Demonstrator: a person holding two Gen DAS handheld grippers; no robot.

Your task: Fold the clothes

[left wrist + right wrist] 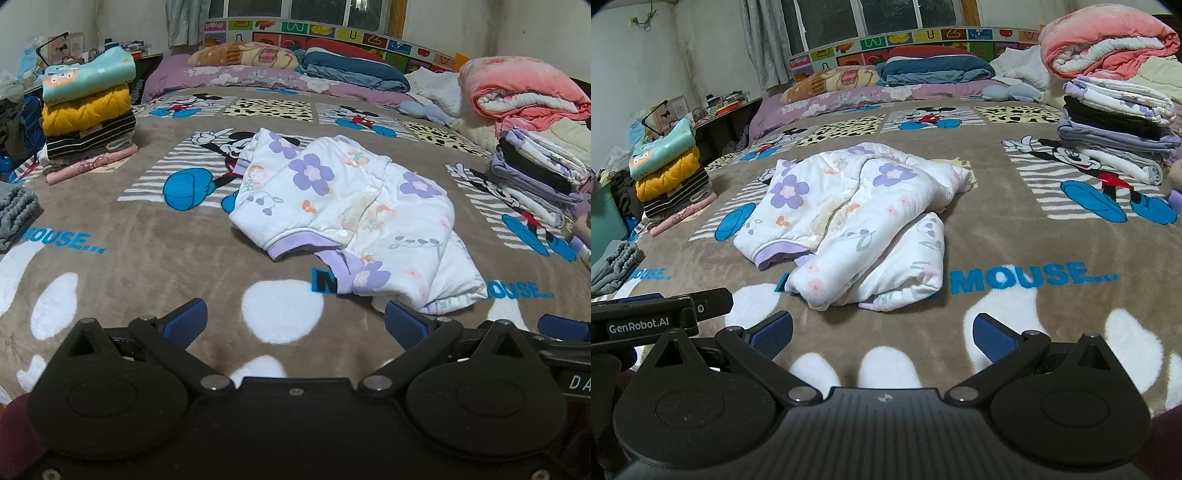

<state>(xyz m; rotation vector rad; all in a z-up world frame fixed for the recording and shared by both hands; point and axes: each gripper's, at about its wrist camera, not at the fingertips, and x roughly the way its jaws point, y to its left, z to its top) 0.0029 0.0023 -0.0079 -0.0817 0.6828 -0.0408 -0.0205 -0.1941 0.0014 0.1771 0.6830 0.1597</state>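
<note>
White quilted garment with purple flowers [857, 218] lies rumpled mid-bed, straight ahead of my right gripper [882, 334]; left gripper [295, 321] sits leftward; both spread wide, holding nothing.

Left tool [295, 319] spread wide, empty, just short of crumpled floral jacket [343, 210] on blanket [110, 229].

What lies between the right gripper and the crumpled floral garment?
Only bare blanket: nothing sits between the open right gripper and the floral garment, as the right wrist view shows.
</note>
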